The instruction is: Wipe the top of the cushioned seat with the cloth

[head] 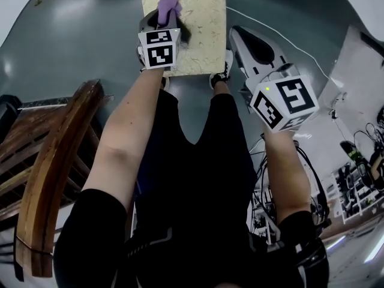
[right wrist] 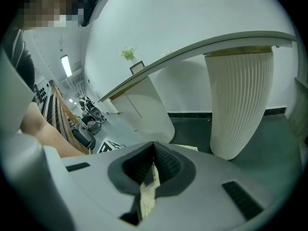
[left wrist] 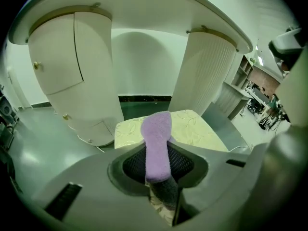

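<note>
The cushioned seat (head: 198, 29) is a pale yellow, leaf-patterned pad straight ahead of my feet on the grey-green floor. My left gripper (head: 169, 11) is over its near left part, shut on a purple cloth (head: 168, 6). In the left gripper view the purple cloth (left wrist: 157, 143) stands up between the jaws of the left gripper (left wrist: 159, 158), with the seat (left wrist: 197, 131) just behind it. My right gripper (head: 237, 32) hangs beside the seat's right edge, over the floor. In the right gripper view the right gripper (right wrist: 154, 148) is shut with nothing in it.
A wooden chair (head: 54, 167) stands close at my left. A thin cable (head: 282, 35) runs across the floor past the seat. White cabinets (left wrist: 77, 81) and a ribbed white column (right wrist: 238, 105) rise beyond it under a curved counter. Cables and equipment (head: 354, 173) crowd the right.
</note>
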{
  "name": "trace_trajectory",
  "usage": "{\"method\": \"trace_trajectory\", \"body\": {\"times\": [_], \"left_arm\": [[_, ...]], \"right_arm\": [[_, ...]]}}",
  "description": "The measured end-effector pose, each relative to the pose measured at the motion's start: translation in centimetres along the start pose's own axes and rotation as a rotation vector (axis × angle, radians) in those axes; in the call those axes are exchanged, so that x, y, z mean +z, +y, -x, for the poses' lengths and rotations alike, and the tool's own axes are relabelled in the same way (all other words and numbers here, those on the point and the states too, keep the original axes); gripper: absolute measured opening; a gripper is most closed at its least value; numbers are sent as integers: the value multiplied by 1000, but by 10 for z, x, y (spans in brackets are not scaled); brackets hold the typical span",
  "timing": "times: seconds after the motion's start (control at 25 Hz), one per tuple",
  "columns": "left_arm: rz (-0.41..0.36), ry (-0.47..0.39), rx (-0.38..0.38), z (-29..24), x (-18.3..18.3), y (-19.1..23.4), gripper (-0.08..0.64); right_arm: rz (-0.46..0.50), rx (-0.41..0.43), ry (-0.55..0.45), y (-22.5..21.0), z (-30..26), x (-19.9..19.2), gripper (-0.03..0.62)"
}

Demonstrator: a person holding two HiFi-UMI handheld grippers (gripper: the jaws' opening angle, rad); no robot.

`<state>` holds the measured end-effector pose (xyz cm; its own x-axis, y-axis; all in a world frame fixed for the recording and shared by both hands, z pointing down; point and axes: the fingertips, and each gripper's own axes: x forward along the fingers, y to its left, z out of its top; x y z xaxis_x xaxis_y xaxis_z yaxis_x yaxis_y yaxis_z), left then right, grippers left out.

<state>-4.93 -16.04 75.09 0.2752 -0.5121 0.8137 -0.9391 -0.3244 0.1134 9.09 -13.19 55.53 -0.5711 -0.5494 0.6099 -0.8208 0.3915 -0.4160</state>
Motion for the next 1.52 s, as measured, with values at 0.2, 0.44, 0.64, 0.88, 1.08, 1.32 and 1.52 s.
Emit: {"method": "trace_trajectory", "body": {"times": [0.2, 0.44, 0.64, 0.88, 1.08, 1.32, 1.52], "left_arm": [[-13, 8, -5, 5, -5, 21, 94], [35, 33, 37, 9, -11, 51, 94], [74, 43, 78, 38, -14, 86, 92], [94, -25, 80, 48, 17, 62, 94], [25, -59, -14, 30, 44, -19, 94], [13, -54, -91, -10, 62, -99, 94], [18, -33, -99, -45, 64, -132, 94]], "right_arm": [[-4, -18, 2, 8, -13, -1, 5], [-10, -14, 5, 14, -25, -2, 5], [-19, -4, -10, 28, -21, 2, 5], [-14, 15, -39, 10, -2, 14, 5], [-12, 4, -55, -22, 25, 18, 5], [-29, -20, -59, -64, 53, 6, 5], [-65, -51, -72, -96, 73, -5, 5]]}}
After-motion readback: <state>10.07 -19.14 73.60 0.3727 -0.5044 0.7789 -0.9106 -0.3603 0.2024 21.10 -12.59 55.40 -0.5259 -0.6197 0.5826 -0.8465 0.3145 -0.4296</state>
